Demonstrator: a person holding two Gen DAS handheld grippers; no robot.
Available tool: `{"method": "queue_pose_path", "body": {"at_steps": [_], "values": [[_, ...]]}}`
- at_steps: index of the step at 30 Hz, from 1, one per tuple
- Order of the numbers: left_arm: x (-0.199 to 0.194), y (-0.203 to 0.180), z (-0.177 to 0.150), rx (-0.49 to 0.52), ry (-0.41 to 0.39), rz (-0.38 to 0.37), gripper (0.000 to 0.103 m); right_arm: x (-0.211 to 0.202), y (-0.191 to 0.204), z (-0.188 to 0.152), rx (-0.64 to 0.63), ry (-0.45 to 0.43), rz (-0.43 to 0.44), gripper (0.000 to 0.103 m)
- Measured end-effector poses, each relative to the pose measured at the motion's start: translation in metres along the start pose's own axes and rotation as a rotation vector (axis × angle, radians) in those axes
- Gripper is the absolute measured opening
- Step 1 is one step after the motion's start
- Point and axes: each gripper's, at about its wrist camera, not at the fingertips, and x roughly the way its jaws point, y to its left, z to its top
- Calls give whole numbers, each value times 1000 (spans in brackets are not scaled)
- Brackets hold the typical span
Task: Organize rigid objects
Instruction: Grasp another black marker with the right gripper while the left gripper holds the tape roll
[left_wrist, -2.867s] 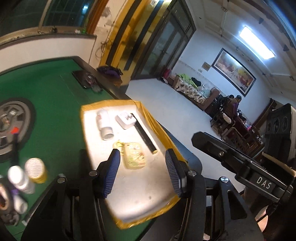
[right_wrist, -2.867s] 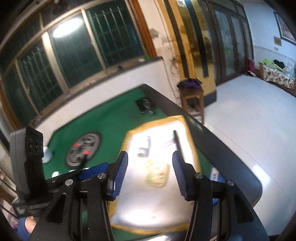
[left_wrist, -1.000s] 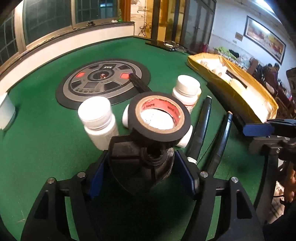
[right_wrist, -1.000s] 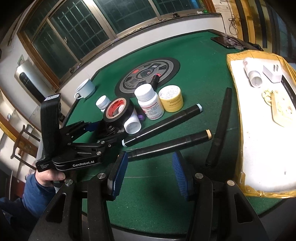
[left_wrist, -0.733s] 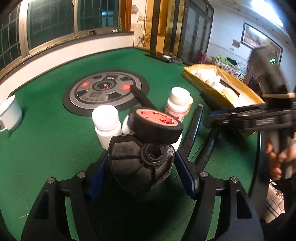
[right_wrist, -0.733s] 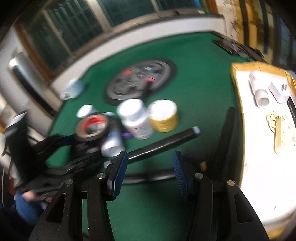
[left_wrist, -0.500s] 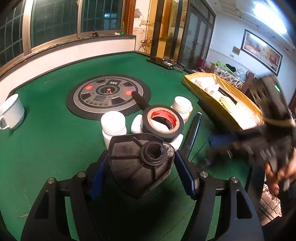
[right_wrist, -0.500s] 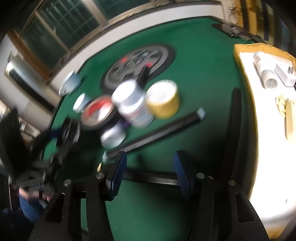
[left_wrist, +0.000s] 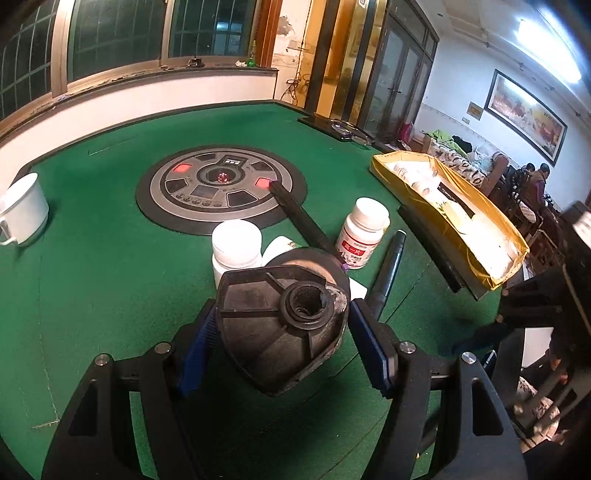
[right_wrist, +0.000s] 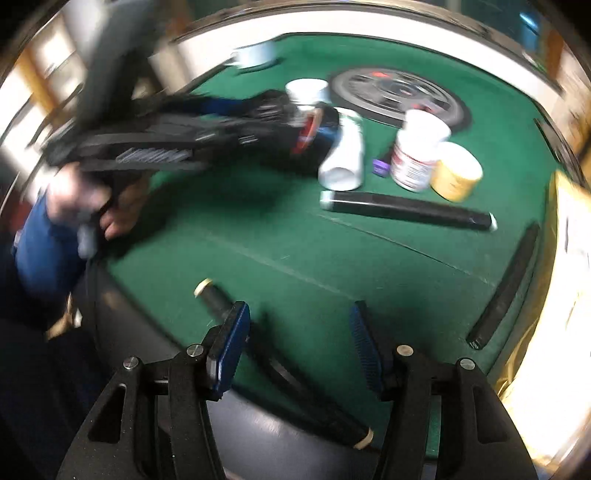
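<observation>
**Left gripper carries tape holder above cluttered green table**

The left gripper (left_wrist: 284, 332) has its fingers clamped on a black tape holder (left_wrist: 280, 321), lifted above white bottles (left_wrist: 236, 247). The right gripper (right_wrist: 297, 341), fingers apart and just widening, straddles a black rod (right_wrist: 218, 299). The tape roll (left_wrist: 314, 258) may slip off and topple the bottles.

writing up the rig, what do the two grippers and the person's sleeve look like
Both the left gripper and right gripper are black, angular frames with silver screws and ribbed blue finger pads. The sleeve is blue. No cables or readable markings show.
</observation>
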Motion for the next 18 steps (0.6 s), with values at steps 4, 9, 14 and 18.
{"method": "queue_pose_path", "body": {"at_steps": [4, 9, 14, 18], "values": [[0, -1, -1, 2, 0, 0, 69, 1, 22, -6, -156, 59, 7, 52], [1, 0, -1, 3, 2, 1, 69, 16, 27, -9, -220, 113, -31, 48], [0, -1, 0, -1, -3, 3, 69, 17, 2, 2, -69, 41, -167, 17], [0, -1, 0, -1, -3, 6, 69, 16, -17, -2, 142, -83, -194, 15]]}}
